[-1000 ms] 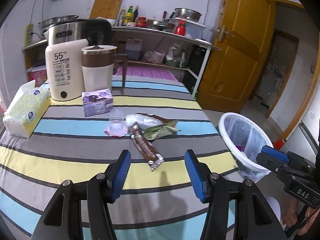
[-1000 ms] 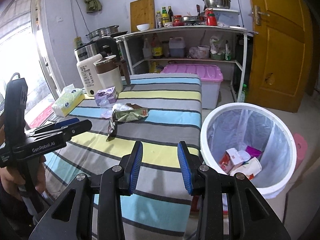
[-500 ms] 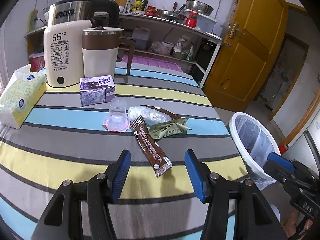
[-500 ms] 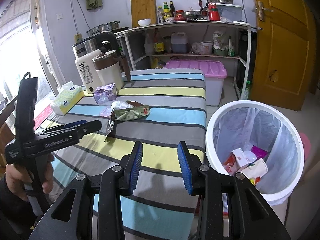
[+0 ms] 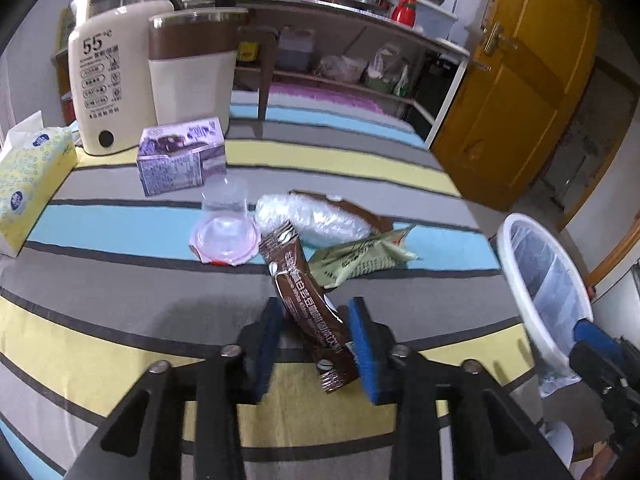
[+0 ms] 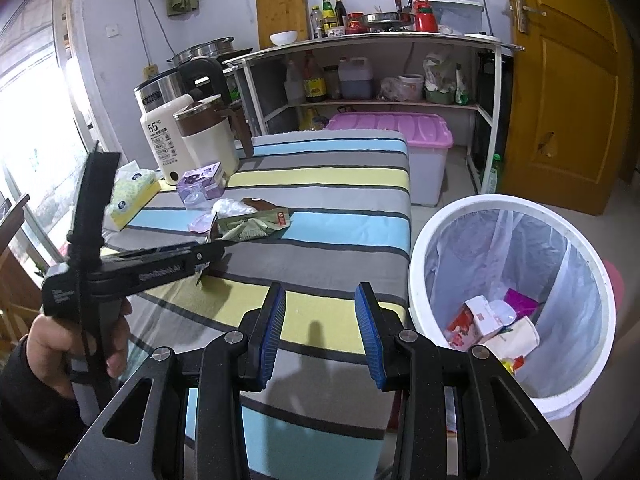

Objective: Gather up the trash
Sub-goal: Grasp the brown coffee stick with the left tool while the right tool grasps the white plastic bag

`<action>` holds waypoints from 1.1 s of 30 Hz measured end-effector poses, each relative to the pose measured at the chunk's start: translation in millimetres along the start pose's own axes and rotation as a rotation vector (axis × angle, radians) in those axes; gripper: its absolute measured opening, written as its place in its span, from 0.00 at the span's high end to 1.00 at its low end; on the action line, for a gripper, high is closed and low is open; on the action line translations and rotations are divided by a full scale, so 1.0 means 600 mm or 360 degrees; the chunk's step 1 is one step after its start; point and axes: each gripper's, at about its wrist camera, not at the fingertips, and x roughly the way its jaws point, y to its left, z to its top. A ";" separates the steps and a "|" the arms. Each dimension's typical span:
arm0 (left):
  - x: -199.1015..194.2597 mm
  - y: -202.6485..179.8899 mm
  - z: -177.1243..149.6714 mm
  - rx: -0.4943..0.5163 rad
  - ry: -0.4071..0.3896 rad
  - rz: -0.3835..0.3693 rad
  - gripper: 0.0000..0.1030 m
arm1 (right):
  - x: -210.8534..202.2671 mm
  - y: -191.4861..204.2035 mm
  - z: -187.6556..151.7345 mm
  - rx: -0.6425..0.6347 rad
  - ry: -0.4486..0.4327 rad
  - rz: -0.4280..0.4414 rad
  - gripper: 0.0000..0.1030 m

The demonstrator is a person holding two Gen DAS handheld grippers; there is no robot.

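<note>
A brown snack wrapper (image 5: 310, 304) lies on the striped tablecloth (image 5: 100, 264). My left gripper (image 5: 318, 344) is open, with its blue pads on either side of the wrapper's near end. Behind it lie a green wrapper (image 5: 360, 262), a clear plastic bag (image 5: 308, 220), a clear cup (image 5: 224, 200) with a pink lid (image 5: 224, 242) and a purple carton (image 5: 180, 156). My right gripper (image 6: 320, 334) is open and empty over the table's near edge, beside the white trash bin (image 6: 516, 300). The left gripper (image 6: 208, 258) also shows in the right wrist view.
A white kettle (image 5: 108, 80), a brown-topped jug (image 5: 192, 68) and a tissue pack (image 5: 28, 176) stand at the table's far left. The bin (image 5: 544, 288) stands off the table's right edge and holds several discarded packages (image 6: 488, 320). A shelf rack (image 6: 380, 72) and a pink-lidded box (image 6: 392, 128) stand behind.
My left gripper has moved forward and down to the brown wrapper, so its pads now straddle the wrapper's near end. The right gripper has hardly moved.
</note>
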 end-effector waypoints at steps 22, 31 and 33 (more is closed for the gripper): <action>-0.091 0.064 -0.033 -0.0003 -0.0141 -0.0044 0.81 | 0.057 0.076 0.049 -0.0153 0.0028 0.0117 0.64; -0.102 0.101 -0.032 -0.0058 -0.0177 -0.0037 0.81 | 0.129 0.120 0.103 -0.0316 0.0056 0.0133 0.64; -0.102 0.107 -0.031 -0.0065 -0.0178 -0.0044 0.81 | 0.151 0.125 0.113 -0.0357 0.0077 0.0119 0.64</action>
